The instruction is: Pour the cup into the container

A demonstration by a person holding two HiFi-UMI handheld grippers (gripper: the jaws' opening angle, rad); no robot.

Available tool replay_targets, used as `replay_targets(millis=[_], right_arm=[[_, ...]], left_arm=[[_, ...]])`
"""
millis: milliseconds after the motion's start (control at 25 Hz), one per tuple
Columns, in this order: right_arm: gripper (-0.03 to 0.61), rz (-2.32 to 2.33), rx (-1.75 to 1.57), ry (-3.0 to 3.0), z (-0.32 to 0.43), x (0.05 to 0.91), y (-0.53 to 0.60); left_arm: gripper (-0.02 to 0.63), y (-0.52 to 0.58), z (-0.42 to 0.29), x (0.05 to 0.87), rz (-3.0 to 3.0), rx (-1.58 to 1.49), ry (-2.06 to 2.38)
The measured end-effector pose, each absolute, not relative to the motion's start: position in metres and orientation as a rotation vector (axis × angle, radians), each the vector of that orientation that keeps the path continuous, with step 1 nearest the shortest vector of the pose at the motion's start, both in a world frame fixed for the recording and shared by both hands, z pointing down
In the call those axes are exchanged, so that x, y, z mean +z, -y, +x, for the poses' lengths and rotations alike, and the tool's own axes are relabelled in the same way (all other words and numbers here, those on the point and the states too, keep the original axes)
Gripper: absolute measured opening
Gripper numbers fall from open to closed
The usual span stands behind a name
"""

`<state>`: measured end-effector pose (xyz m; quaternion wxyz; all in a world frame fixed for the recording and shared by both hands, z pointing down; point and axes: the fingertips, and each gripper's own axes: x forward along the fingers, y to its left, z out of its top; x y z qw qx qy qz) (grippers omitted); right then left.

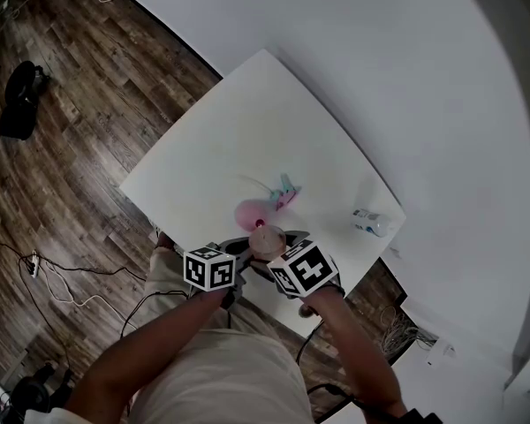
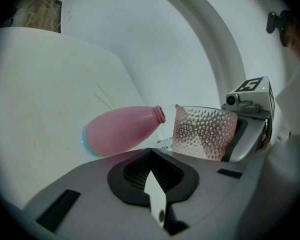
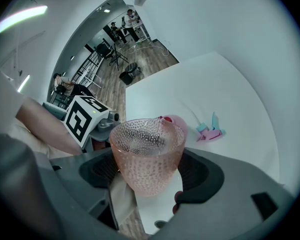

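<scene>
1. The right gripper (image 3: 147, 176) points steeply down over the near edge of the table (image 1: 247, 122). The right forearm (image 1: 358, 347) reaches in from the lower right, with the marker cube (image 1: 302, 269) on top.
2. Its jaws are clamped on the sides of the cup (image 3: 147, 154), a dimpled, see-through pink tumbler whose open mouth faces the right gripper view.
3. The cup's far rim sits just beside the red-rimmed mouth of the pink bottle (image 2: 120, 131). Whether the two touch cannot be told.
4. The left gripper (image 2: 152, 179) points only slightly below level and lies close beside the right one. The left forearm (image 1: 150, 352) comes in from the lower left.
5. Its jaws are pressed together and grasp nothing. The bottle and the cup lie beyond them.
6. The bottle rests on the table by its teal base. It looks slanted in the left gripper view, so whether it is upright or tilted cannot be told.
7. A teal and pink spray head (image 1: 285, 191) lies on the table just beyond the bottle. A small white bottle (image 1: 371, 223) lies well apart near the right edge.
8. Whether the cup holds any liquid is hard to make out. In the head view the two cubes hide most of both grippers.
</scene>
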<state>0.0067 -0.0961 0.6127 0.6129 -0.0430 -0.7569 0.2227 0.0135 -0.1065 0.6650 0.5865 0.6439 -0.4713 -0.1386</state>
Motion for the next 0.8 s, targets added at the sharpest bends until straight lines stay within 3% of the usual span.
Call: replay_targets(millis=[800], right_arm=[[0.368, -0.100, 0.517, 1.708, 0.0054, 0.6120, 0.0948]], left_arm=[[0.009, 0.1055, 0.0137, 0.6637, 1.494, -0.343, 1.086]])
